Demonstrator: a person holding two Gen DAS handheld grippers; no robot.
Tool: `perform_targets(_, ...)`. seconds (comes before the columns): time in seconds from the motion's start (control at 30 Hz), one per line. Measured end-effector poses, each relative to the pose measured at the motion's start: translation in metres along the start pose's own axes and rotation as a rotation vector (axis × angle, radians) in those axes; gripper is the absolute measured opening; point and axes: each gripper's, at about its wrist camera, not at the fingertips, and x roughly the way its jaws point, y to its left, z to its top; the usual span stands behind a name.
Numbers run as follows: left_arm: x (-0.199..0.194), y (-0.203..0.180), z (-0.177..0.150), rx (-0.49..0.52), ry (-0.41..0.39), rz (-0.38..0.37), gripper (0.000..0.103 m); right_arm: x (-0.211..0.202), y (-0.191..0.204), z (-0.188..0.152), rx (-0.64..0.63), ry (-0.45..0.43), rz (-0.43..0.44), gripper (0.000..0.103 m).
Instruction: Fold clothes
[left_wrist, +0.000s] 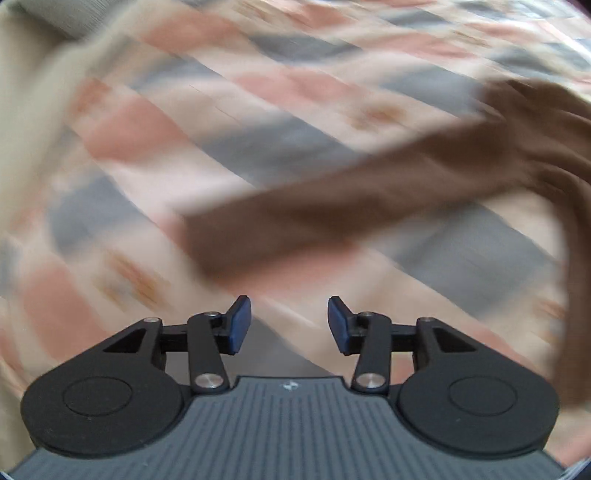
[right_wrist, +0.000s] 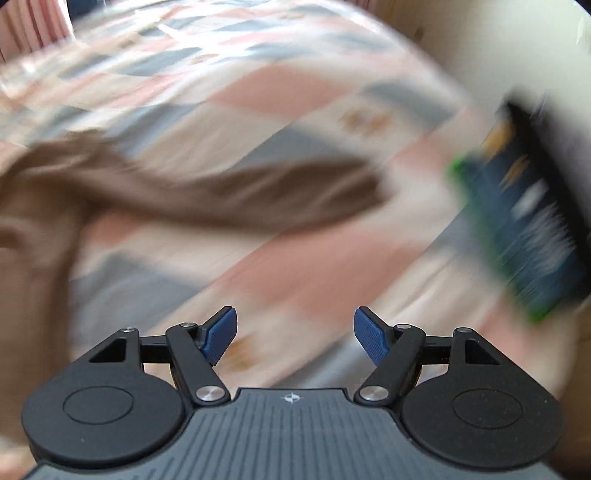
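A brown garment (left_wrist: 332, 195) lies on a bed sheet, one long sleeve stretched toward the lower left of the left wrist view, its body off to the right. My left gripper (left_wrist: 290, 325) hovers just short of the sleeve's end, open, nothing between its blue pads. In the right wrist view the same brown garment (right_wrist: 229, 192) reaches from the left edge to the middle, its other sleeve pointing right. My right gripper (right_wrist: 295, 338) stands open below that sleeve, apart from it. Both views are motion-blurred.
The bed sheet (left_wrist: 258, 99) is checked in pink, grey and cream and fills both views. A dark blue and green patterned object (right_wrist: 532, 221) lies at the bed's right edge in the right wrist view, with a pale wall behind it.
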Motion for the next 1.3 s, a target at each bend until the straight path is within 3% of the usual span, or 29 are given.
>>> perform_targets(0.07, 0.004, -0.035, -0.028, -0.046, 0.041, -0.201, 0.043, 0.011, 0.001, -0.036, 0.122, 0.048, 0.147, 0.073)
perform_targets(0.17, 0.012, -0.085, -0.057, -0.111, 0.065, -0.422, 0.05, 0.028, 0.001, -0.09, 0.305, 0.12, 0.366, 0.073)
perform_targets(0.23, 0.021, -0.112, -0.067, -0.122, 0.063, -0.47, 0.062, 0.039, 0.002, -0.12, 0.412, 0.161, 0.491, 0.073)
perform_targets(0.37, 0.05, -0.134, -0.075, -0.156, 0.075, -0.461, 0.066, 0.057, 0.0, -0.138, 0.489, 0.161, 0.556, 0.074)
perform_targets(0.47, 0.066, -0.143, -0.085, -0.185, 0.098, -0.488, 0.062, 0.07, 0.0, -0.146, 0.534, 0.151, 0.605, 0.075)
perform_targets(0.53, 0.064, -0.15, -0.089, -0.157, 0.102, -0.496, 0.025, 0.082, 0.009, -0.14, 0.521, 0.165, 0.653, 0.073)
perform_targets(0.63, 0.058, -0.147, -0.095, -0.191, 0.099, -0.504, 0.009, 0.089, 0.029, -0.133, 0.463, 0.173, 0.617, 0.063)
perform_targets(0.67, 0.057, -0.143, -0.096, -0.216, 0.1, -0.51, 0.007, 0.091, 0.034, -0.131, 0.449, 0.172, 0.598, 0.05)
perform_targets(0.7, 0.055, -0.139, -0.096, -0.242, 0.101, -0.514, 0.004, 0.093, 0.037, -0.13, 0.462, 0.181, 0.591, 0.013)
perform_targets(0.73, 0.051, -0.136, -0.096, -0.257, 0.095, -0.511, 0.004, 0.094, 0.036, -0.131, 0.496, 0.192, 0.605, 0.006)
perform_targets(0.8, 0.028, -0.13, -0.094, -0.242, 0.052, -0.508, 0.003, 0.074, 0.033, -0.127, 0.49, 0.139, 0.611, 0.006)
perform_targets(0.9, -0.029, -0.115, -0.097, -0.207, -0.046, -0.522, 0.003, 0.021, 0.032, -0.117, 0.365, 0.026, 0.592, 0.006)
perform_targets(1.03, -0.087, -0.103, -0.116, -0.168, -0.122, -0.469, 0.003, -0.03, 0.04, -0.113, 0.181, 0.017, 0.574, 0.006)
perform_targets(1.1, -0.077, -0.103, -0.127, -0.172, -0.087, -0.432, 0.004, -0.02, 0.048, -0.122, 0.152, 0.063, 0.555, 0.01)
perform_targets(1.2, -0.026, -0.114, -0.142, -0.158, 0.03, -0.327, 0.004, 0.013, 0.06, -0.144, 0.092, 0.165, 0.464, 0.022)
perform_targets(1.27, 0.013, -0.119, -0.153, -0.134, 0.133, -0.248, 0.004, 0.025, 0.054, -0.156, 0.126, 0.206, 0.456, 0.022)
perform_targets(1.3, 0.024, -0.119, -0.157, -0.145, 0.162, -0.245, 0.003, 0.026, 0.05, -0.159, 0.154, 0.204, 0.47, 0.027)
